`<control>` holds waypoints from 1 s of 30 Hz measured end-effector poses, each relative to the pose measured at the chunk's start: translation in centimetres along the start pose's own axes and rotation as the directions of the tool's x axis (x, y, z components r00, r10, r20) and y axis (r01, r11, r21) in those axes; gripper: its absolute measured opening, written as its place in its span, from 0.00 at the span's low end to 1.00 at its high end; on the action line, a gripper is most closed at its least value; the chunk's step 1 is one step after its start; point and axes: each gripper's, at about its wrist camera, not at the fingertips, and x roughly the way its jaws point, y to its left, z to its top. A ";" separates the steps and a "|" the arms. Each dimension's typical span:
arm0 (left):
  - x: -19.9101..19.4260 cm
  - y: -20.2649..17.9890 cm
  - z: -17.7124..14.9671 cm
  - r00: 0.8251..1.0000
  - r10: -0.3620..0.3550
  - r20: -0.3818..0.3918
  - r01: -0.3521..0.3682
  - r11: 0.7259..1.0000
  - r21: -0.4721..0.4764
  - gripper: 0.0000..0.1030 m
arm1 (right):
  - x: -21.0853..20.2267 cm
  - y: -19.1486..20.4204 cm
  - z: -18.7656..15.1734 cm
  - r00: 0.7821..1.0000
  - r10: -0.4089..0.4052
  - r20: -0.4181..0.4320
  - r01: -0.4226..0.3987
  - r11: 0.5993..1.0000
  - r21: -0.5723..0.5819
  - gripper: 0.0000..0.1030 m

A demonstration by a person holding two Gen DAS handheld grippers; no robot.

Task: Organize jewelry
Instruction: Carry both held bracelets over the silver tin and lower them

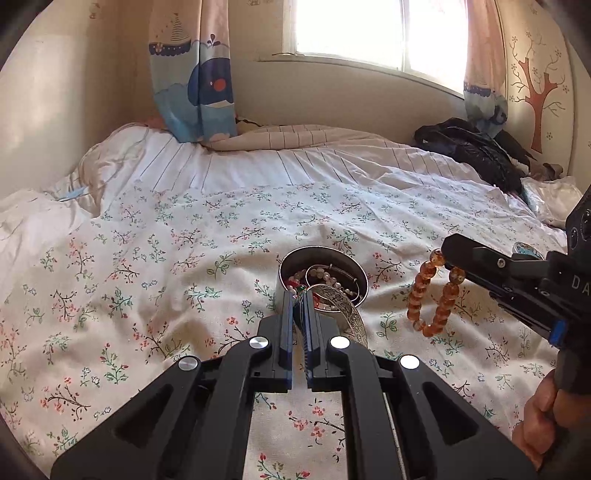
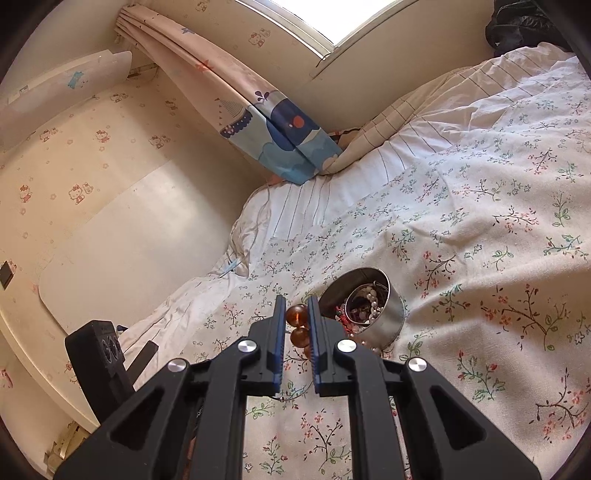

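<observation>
A round metal tin (image 1: 354, 273) holding several bead strings and bangles stands on the floral bedspread (image 1: 166, 266). My left gripper (image 1: 298, 301) is shut on the tin's near rim, one finger outside the wall and one inside. An engraved silver bangle (image 1: 347, 310) leans out over the rim just right of those fingers. My right gripper (image 1: 448, 262) comes in from the right, shut on an amber bead bracelet (image 1: 430, 299) that hangs in a loop above the cover, right of the tin. In the right wrist view the amber beads (image 2: 296, 316) sit between the right gripper (image 2: 296, 306) fingers, with the tin (image 2: 384, 325) beside them.
A person's hand (image 1: 535, 424) grips the right handle. A black jacket (image 1: 476, 151) and a white plastic bag (image 1: 554, 199) lie at the bed's far right. A whale-print curtain (image 1: 195, 92) hangs onto the bed's far side, under the window (image 1: 369, 29).
</observation>
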 end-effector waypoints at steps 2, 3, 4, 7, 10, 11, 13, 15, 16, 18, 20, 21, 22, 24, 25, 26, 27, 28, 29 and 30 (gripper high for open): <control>0.0 0.1 0.2 1.000 0.000 0.008 0.000 1.000 -0.007 0.04 | 0.2 -0.1 0.2 1.000 0.005 0.009 -0.005 1.000 0.005 0.12; 0.1 0.2 0.3 1.000 -0.002 0.014 0.002 1.000 -0.013 0.04 | 0.3 -0.2 0.3 1.000 0.009 0.012 -0.010 1.000 0.008 0.12; 0.1 0.3 0.5 1.000 -0.003 0.019 0.003 1.000 -0.019 0.04 | 0.4 -0.3 0.5 1.000 0.012 0.016 -0.013 1.000 0.011 0.12; 0.3 0.5 0.9 1.000 -0.008 0.030 0.009 0.999 -0.034 0.04 | 1.0 -0.4 0.8 1.000 0.016 0.023 -0.016 1.000 0.014 0.12; 0.6 0.5 1.3 0.999 -0.014 0.038 0.016 0.999 -0.046 0.04 | 1.5 -0.5 1.1 1.000 0.017 0.025 -0.017 1.000 0.012 0.12; 0.7 0.5 1.4 0.999 -0.017 0.039 0.019 0.999 -0.049 0.04 | 1.6 -0.6 1.2 0.999 0.017 0.027 -0.017 1.000 0.012 0.12; 0.9 0.4 1.6 0.999 -0.018 0.042 0.020 0.999 -0.050 0.04 | 1.8 -0.7 1.4 0.999 0.020 0.032 -0.021 1.000 0.014 0.12; 1.2 0.2 1.8 0.999 -0.020 0.044 0.022 0.998 -0.052 0.04 | 2.0 -0.8 1.6 0.999 0.025 0.037 -0.026 1.000 0.019 0.12; 1.4 0.2 1.9 0.999 -0.021 0.044 0.024 0.998 -0.054 0.04 | 2.1 -0.9 1.7 0.999 0.027 0.038 -0.028 0.999 0.022 0.12; 1.7 0.1 2.0 0.999 -0.025 0.045 0.028 0.998 -0.058 0.04 | 2.4 -1.2 1.8 0.999 0.032 0.039 -0.033 0.999 0.029 0.12; 2.1 0.0 2.2 0.999 -0.029 0.046 0.032 0.998 -0.061 0.04 | 2.7 -1.3 2.0 0.999 0.032 0.040 -0.034 0.999 0.033 0.12; 2.3 0.0 2.3 0.998 -0.032 0.045 0.034 0.998 -0.061 0.04 | 2.8 -1.4 2.1 0.999 0.033 0.041 -0.034 0.999 0.035 0.12; 2.5 0.0 2.3 0.998 -0.034 0.044 0.036 0.997 -0.062 0.04 | 2.8 -1.6 2.1 0.999 0.034 0.043 -0.035 0.999 0.037 0.12; 2.8 0.0 2.4 0.998 -0.036 0.042 0.039 0.997 -0.063 0.04 | 3.0 -1.8 2.3 0.998 0.039 0.046 -0.041 0.998 0.043 0.12; 3.0 0.0 2.5 0.998 -0.037 0.042 0.040 0.997 -0.066 0.04 | 3.1 -2.0 2.4 0.998 0.041 0.047 -0.044 0.998 0.047 0.12; 3.2 0.1 2.5 0.998 -0.038 0.040 0.041 0.997 -0.070 0.04 | 3.3 -2.1 2.5 0.998 0.043 0.048 -0.046 0.998 0.051 0.12; 3.5 0.2 2.6 0.999 -0.039 0.037 0.042 0.996 -0.075 0.04 | 3.4 -2.3 2.5 0.998 0.044 0.048 -0.047 0.997 0.054 0.12; 3.8 0.3 2.6 0.999 -0.040 0.034 0.043 0.996 -0.080 0.04 | 3.6 -2.4 2.6 0.998 0.044 0.048 -0.047 0.997 0.055 0.12; 4.0 0.3 2.7 0.999 -0.041 0.030 0.043 0.996 -0.084 0.04 | 3.7 -2.5 2.7 0.998 0.045 0.049 -0.047 0.997 0.056 0.12; 4.3 0.4 2.8 0.999 -0.041 0.027 0.043 0.995 -0.087 0.04 | 3.9 -2.6 2.8 0.998 0.047 0.049 -0.050 0.997 0.058 0.12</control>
